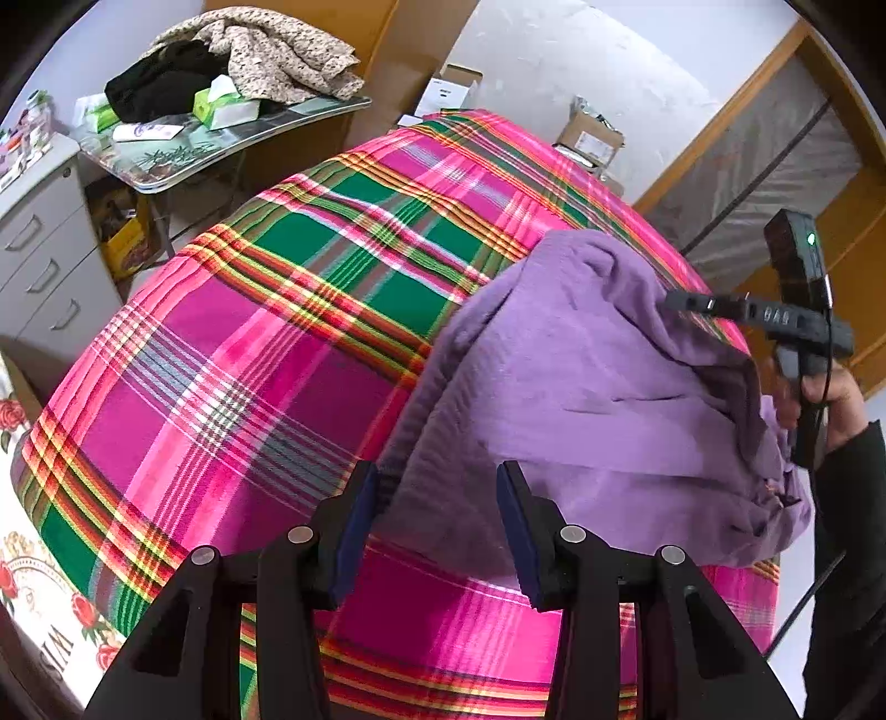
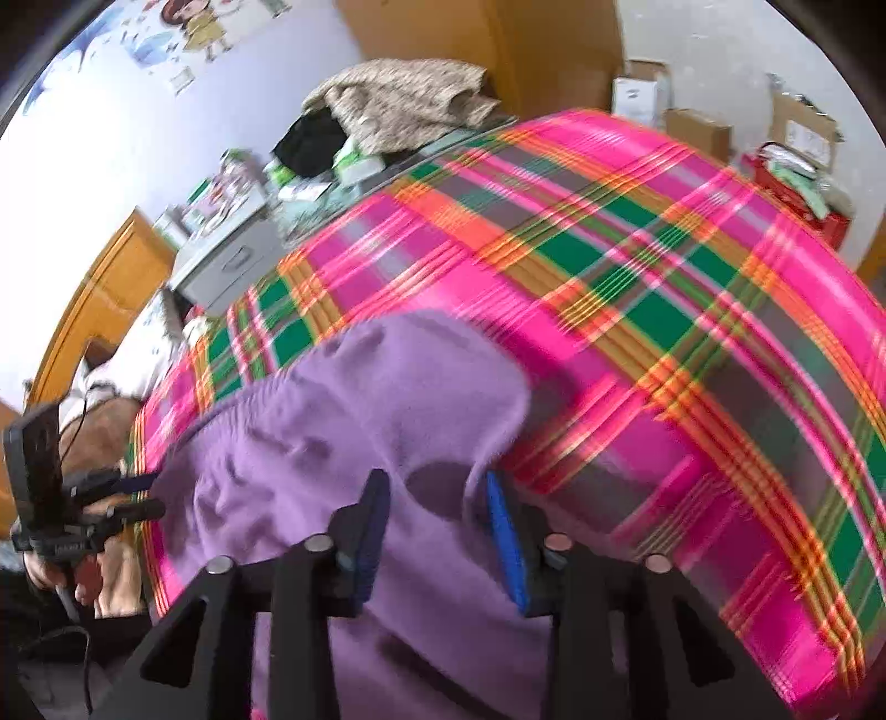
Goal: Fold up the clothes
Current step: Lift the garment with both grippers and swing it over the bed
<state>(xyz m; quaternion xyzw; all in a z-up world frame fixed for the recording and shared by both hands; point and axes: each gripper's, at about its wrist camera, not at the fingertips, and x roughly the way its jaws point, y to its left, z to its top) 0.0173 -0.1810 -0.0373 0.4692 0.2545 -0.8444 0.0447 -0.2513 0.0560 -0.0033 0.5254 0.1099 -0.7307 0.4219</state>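
Note:
A purple garment [image 1: 581, 376] lies bunched on a bed covered with a pink, green and orange plaid sheet [image 1: 249, 343]. My left gripper [image 1: 437, 487] is open at the garment's near left edge, the cloth's edge lying between its jaws. My right gripper [image 1: 673, 302] shows in the left wrist view at the garment's far right, its tips against a raised fold. In the right wrist view the right gripper [image 2: 434, 498] is open over the purple garment [image 2: 343, 421], and the left gripper [image 2: 147, 493] shows at the left edge of the plaid sheet [image 2: 664, 288].
A side table [image 1: 232, 138] holds a beige floral cloth [image 1: 277, 50], black clothing and tissue boxes. A grey drawer cabinet [image 1: 39, 243] stands left of the bed. Cardboard boxes [image 1: 590, 135] and a wooden door frame lie beyond the bed.

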